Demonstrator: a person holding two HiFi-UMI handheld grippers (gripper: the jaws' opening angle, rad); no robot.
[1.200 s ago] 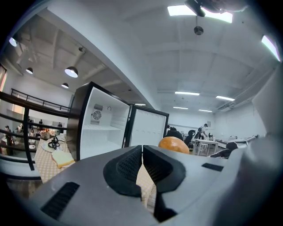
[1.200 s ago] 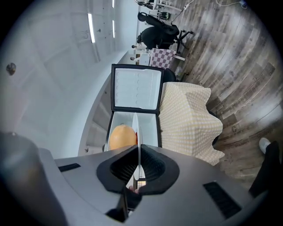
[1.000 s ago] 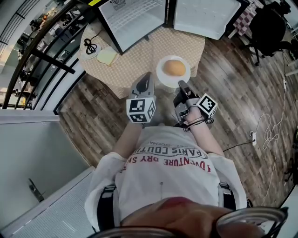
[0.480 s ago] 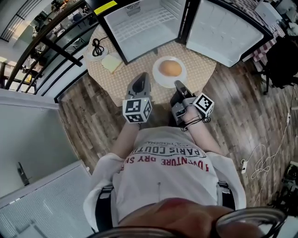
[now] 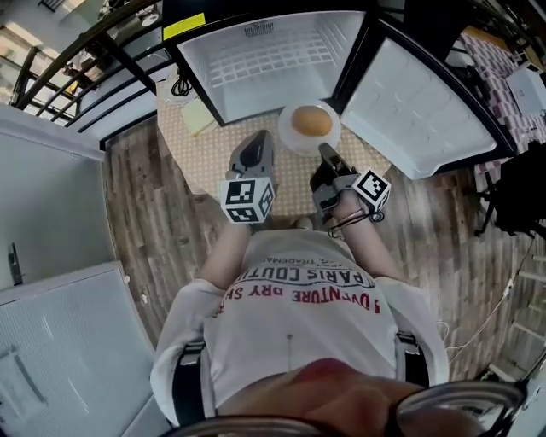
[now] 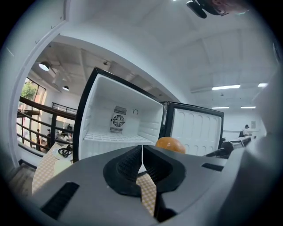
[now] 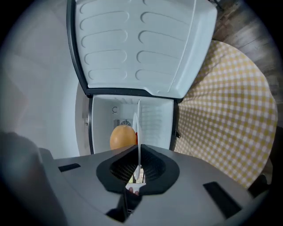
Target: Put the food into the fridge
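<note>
White tee (image 5: pixel 294 337) w/ red print.

T-shirt (image 5: pixel 300 337) print, seen upside down: grey line "PARIS COUTU…", red line "…DVENTURE DRY S…", both cut off at the folds. Yellow label (image 5: pixel 183 26) on fridge (image 5: pixel 281 53) top edge: illegible.

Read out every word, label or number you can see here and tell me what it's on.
"ADVENTURE DRY S…": red, upside down, on the person's T-shirt, ends lost in folds.
"PARIS COUTU…": dark, same T-shirt.
Yellow label on the fridge's top edge: too small to read.
Marker cubes: square patterns only, no words.
</note>
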